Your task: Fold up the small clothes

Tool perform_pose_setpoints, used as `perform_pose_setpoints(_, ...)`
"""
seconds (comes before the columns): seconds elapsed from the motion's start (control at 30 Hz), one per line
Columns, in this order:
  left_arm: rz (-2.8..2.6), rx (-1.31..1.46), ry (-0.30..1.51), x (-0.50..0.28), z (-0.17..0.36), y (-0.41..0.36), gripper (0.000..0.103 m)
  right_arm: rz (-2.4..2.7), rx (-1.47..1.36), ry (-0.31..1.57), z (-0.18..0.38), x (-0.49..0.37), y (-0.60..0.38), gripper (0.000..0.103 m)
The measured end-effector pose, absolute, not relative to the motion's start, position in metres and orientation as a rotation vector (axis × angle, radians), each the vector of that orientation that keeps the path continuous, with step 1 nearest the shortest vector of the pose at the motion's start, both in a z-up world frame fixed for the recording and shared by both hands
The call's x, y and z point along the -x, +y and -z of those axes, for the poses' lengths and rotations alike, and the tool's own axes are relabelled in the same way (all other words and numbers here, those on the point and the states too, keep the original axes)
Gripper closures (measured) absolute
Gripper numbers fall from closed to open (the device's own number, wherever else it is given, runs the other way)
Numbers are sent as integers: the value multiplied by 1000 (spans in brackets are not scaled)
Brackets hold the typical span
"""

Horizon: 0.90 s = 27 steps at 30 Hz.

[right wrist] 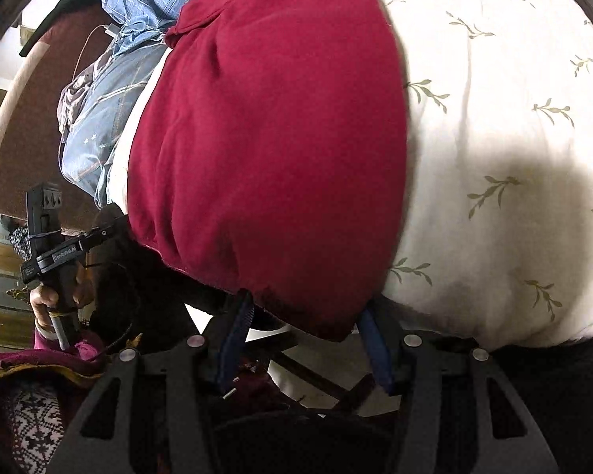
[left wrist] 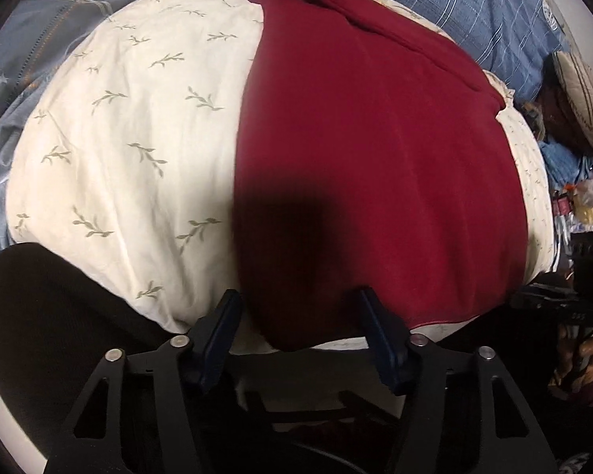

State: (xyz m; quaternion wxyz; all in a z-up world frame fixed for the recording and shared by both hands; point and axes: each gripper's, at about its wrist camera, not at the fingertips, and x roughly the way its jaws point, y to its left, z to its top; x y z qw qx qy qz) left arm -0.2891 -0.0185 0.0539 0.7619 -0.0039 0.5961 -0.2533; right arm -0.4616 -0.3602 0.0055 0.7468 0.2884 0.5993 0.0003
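Note:
A dark red garment (left wrist: 375, 138) lies flat on a cream leaf-print cushion (left wrist: 110, 138), its near hem hanging over the front edge. My left gripper (left wrist: 298, 302) straddles the garment's near left corner. The jaws stand apart, the cloth fills the gap, and the pads do not clearly press it. In the right wrist view the same red garment (right wrist: 276, 138) fills the middle, with the cream cushion (right wrist: 494, 118) to its right. My right gripper (right wrist: 304, 312) has the near right corner bunched between its blue pads (right wrist: 237, 324), both touching the cloth.
Blue plaid fabric (left wrist: 474, 8) lies behind the cushion and also shows at the upper left in the right wrist view (right wrist: 146, 0). Clutter and a beige pillow (left wrist: 581, 91) sit at the right. A hand (right wrist: 47, 300) holds the other gripper's handle beside the garment's left edge.

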Motion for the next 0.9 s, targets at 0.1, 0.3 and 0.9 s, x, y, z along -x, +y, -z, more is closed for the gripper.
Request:
perform_pose_setpoints(0.1, 556, -16, 1282, 290, -51, -24, 61, 10, -597, 1313, -6, 461, -360, 59)
perform_pose_setpoints(0.3, 560, 16, 1263, 292, -49, -19, 94, 9, -529, 1270, -19, 464, -356, 89)
perform_pose_setpoints(0.9, 635, 194, 746, 221, -169, -33, 102, 99, -557, 779, -125, 353, -434, 96)
